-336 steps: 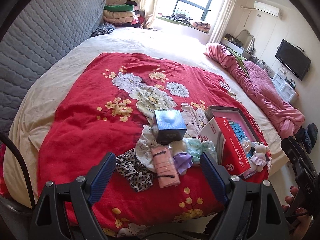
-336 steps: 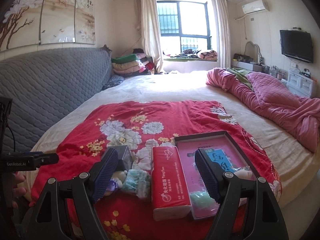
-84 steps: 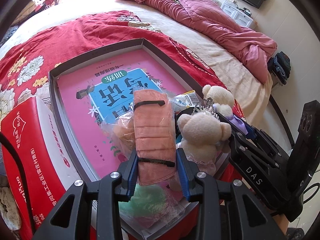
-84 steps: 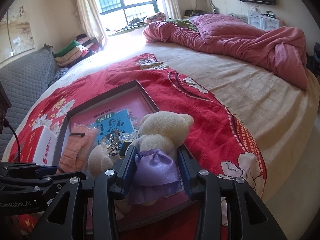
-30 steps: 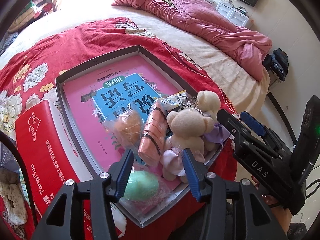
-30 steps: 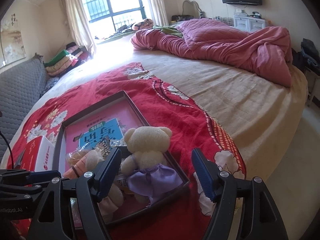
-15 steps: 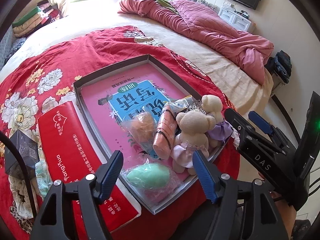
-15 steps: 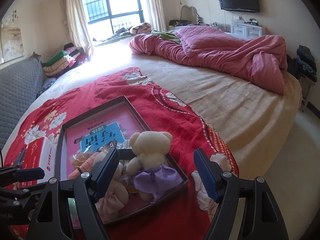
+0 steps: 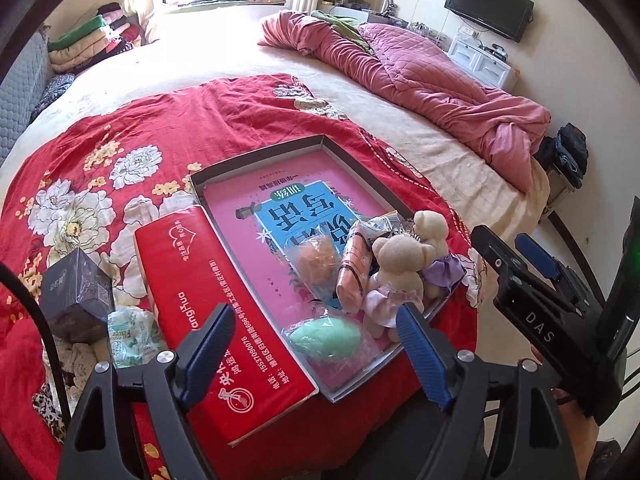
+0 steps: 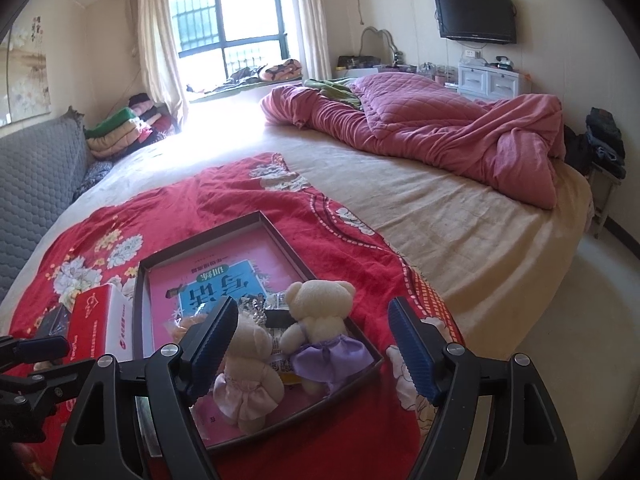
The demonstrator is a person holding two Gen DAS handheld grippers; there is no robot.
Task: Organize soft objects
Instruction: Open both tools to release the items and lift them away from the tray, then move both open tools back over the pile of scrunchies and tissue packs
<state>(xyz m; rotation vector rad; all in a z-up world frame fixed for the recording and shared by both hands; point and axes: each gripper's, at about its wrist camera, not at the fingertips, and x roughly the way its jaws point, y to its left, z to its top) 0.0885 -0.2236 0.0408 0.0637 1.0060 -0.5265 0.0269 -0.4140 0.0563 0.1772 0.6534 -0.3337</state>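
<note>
- Sunlit bedroom, a red floral blanket (image 9: 132, 128) over the big bed (image 10: 460, 216), and on it my shallow tray (image 9: 256, 151) with a pink book lying in its bottom.
- Both tongs are released: the left gripper (image 9: 316, 356) has just been spreading and grasps nothing; same for the right gripper (image 10: 312, 344), jaws apart over the bears but touching neither.
- Soft things crowd the tray's near corner: cream bear in a purple skirt (image 10: 320, 320), smaller bear in a pink skirt (image 10: 246, 376), peach roll with black bands (image 9: 352, 272), bagged green egg-shaped sponge (image 9: 326, 336), bagged orange puff (image 9: 316, 258).
- Risk, I reckon: the purple bear leans on the rim and could tip out onto the blanket. The tray sits near the bed's edge too; a knock could slide it off.
- Not yet in: wrapped pale-green pack (image 9: 128, 336) and leopard-print cloth (image 9: 46, 412).
- Writing: "DAS" on the right gripper's body; "Yangrua", roughly, on the red tissue pack (image 9: 216, 320); Chinese title on the book; the dark box (image 9: 76, 292) I cannot read.
</note>
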